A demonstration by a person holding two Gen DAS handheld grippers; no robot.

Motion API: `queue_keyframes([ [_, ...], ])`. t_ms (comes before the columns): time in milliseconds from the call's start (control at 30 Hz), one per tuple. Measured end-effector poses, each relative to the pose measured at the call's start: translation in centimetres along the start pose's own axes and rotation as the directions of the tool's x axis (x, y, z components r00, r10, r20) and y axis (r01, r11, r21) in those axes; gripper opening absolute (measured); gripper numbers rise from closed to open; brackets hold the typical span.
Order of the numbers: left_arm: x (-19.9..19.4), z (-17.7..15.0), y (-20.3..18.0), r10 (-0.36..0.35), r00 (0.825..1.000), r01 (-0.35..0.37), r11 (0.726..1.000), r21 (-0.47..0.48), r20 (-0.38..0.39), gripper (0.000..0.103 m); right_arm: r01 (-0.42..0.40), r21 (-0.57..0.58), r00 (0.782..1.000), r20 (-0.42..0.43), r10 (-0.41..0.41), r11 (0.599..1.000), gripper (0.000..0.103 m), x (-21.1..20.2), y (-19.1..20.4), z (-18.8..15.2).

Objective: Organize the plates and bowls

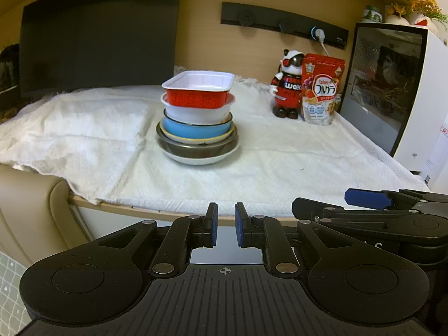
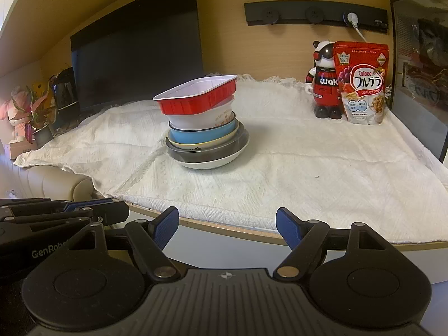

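Observation:
A stack of dishes (image 1: 199, 128) stands mid-table on a white cloth (image 1: 252, 173). From the top it holds a red tray with a white inside (image 1: 199, 91), a white bowl (image 1: 196, 113), a blue bowl (image 1: 193, 131), a cream plate, a metal bowl and a white plate (image 1: 201, 159). The right wrist view shows the same stack (image 2: 205, 131), its red tray (image 2: 196, 96) tilted. My left gripper (image 1: 226, 224) hovers in front of the table edge, shut with nothing between its pads. Beside it my right gripper (image 2: 227, 228) is open and empty, well short of the stack.
A red cereal bag (image 2: 361, 84) and a red-and-black figurine (image 2: 323, 84) stand at the back right beside a glass-sided computer case (image 1: 392, 84). A dark monitor (image 2: 137, 44) fills the back left. A plant (image 2: 39, 117) and a kettle sit far left.

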State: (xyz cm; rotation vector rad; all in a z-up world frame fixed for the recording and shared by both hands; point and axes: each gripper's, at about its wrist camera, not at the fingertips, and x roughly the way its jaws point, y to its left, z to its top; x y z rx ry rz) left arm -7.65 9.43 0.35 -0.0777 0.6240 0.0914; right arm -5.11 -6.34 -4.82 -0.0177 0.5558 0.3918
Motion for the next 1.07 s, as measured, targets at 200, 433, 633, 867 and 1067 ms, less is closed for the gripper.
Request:
queue_keyframes([
  [200, 0.1, 0.0, 0.1, -0.006, 1.0, 0.006, 1.0, 0.001, -0.003, 0.016, -0.002, 0.002, 1.0, -0.002, 0.002, 1.0, 0.077, 0.1, -0.1, -0.1],
  [433, 0.3, 0.0, 0.1, -0.009, 1.0, 0.009, 1.0, -0.002, -0.003, 0.015, -0.005, 0.001, 1.0, -0.004, 0.005, 1.0, 0.078, 0.3, -0.1, 0.0],
  [633, 0.7, 0.2, 0.1, -0.007, 1.0, 0.007, 1.0, -0.007, -0.008, 0.015, -0.009, -0.002, 1.0, -0.005, 0.009, 1.0, 0.078, 0.6, -0.1, 0.2],
  [867, 1.4, 0.5, 0.2, -0.014, 1.0, 0.014, 1.0, -0.006, -0.016, 0.015, -0.006, 0.001, 1.0, -0.018, 0.006, 1.0, 0.078, 1.3, -0.4, 0.3],
  [1067, 2.6, 0.8, 0.7, -0.016, 0.999, 0.016, 1.0, -0.015, -0.034, 0.015, 0.001, 0.0, 0.999, -0.042, -0.001, 1.0, 0.078, 2.4, -0.4, 0.6],
])
